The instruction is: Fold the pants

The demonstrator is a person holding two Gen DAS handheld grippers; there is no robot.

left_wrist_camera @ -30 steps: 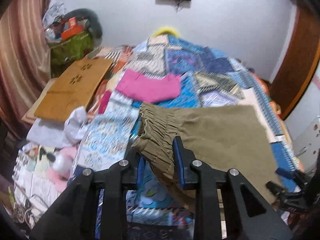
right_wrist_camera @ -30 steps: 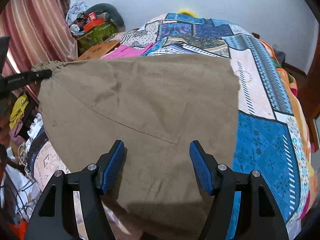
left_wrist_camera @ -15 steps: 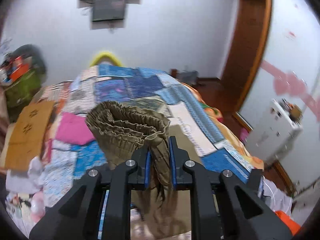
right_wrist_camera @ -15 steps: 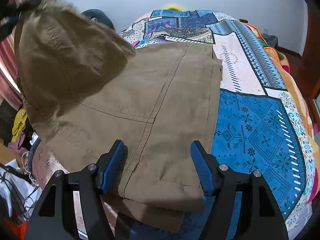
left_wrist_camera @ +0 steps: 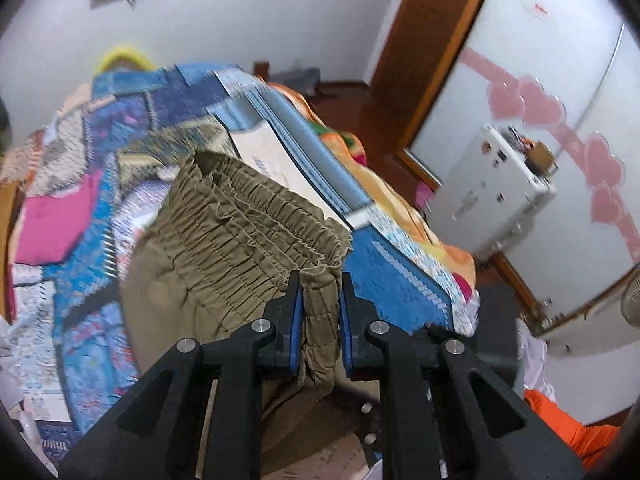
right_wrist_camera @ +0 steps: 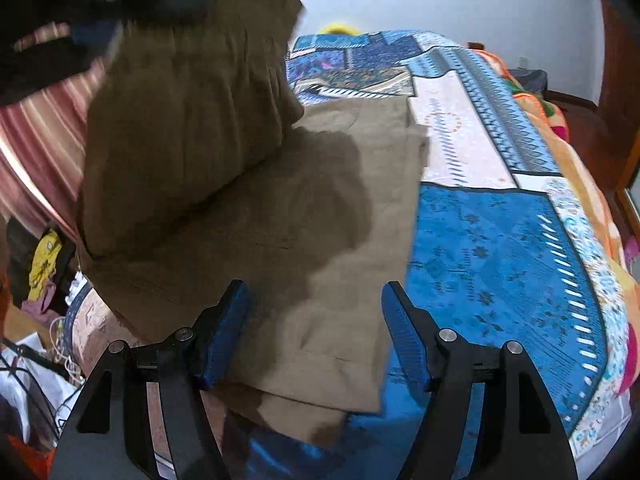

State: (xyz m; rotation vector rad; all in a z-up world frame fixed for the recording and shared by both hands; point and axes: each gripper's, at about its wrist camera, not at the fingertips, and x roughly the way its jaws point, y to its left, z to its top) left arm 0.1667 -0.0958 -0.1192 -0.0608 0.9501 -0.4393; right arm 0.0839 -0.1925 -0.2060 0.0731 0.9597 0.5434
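My left gripper (left_wrist_camera: pixel 319 320) is clamped on the gathered elastic waistband of the olive-brown cotton pants (left_wrist_camera: pixel 248 224), lifting that end above the patchwork blue quilt (right_wrist_camera: pixel 500 248). My right gripper (right_wrist_camera: pixel 314 332) stands wide open over the near hem, holding nothing. The pants' lower half lies flat on the quilt's near left part.
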